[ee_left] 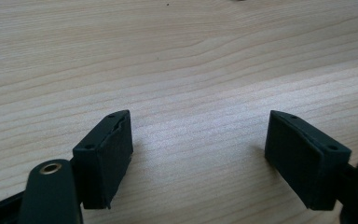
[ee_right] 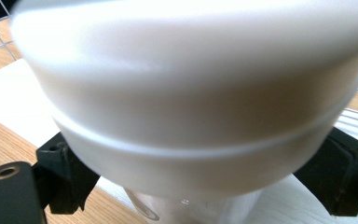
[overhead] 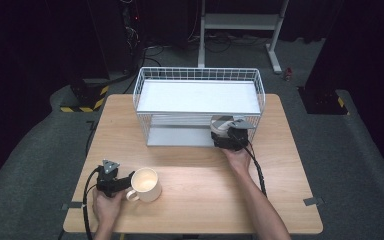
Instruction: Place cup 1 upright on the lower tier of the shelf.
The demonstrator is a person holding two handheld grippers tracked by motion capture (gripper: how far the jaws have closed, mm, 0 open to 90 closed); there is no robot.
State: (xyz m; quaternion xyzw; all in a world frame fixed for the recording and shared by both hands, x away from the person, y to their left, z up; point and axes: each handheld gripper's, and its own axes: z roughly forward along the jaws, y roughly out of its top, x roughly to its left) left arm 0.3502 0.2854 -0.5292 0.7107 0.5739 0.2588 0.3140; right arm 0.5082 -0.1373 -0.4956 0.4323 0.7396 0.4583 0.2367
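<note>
We take the white wire rack (overhead: 198, 105) at the far middle of the wooden table (overhead: 280, 200) as our landmark. Our right gripper (overhead: 228, 134) reaches into the open front of the rack at its right end, under the top shelf, with our right hand (overhead: 238, 156) just in front of the rack. In the right gripper view a wide white container (ee_right: 191, 98) sits between the two black jaws, very close and blurred, above the rack's white lower shelf (ee_right: 14, 102). Each jaw stands at the container's side, but the blur keeps us from seeing whether the pads press on it or have let go, so we cannot tell if it is grasped or released. Well in front of the rack, toward its left end and near our edge of the table, a cream mug (overhead: 145, 184) stands upright with its handle turned to the left. Our left gripper (overhead: 122, 184) lies just beside that handle, held in our left hand (overhead: 106, 204). In the left gripper view its jaws stand apart over bare wood, released, with nothing between them.
</note>
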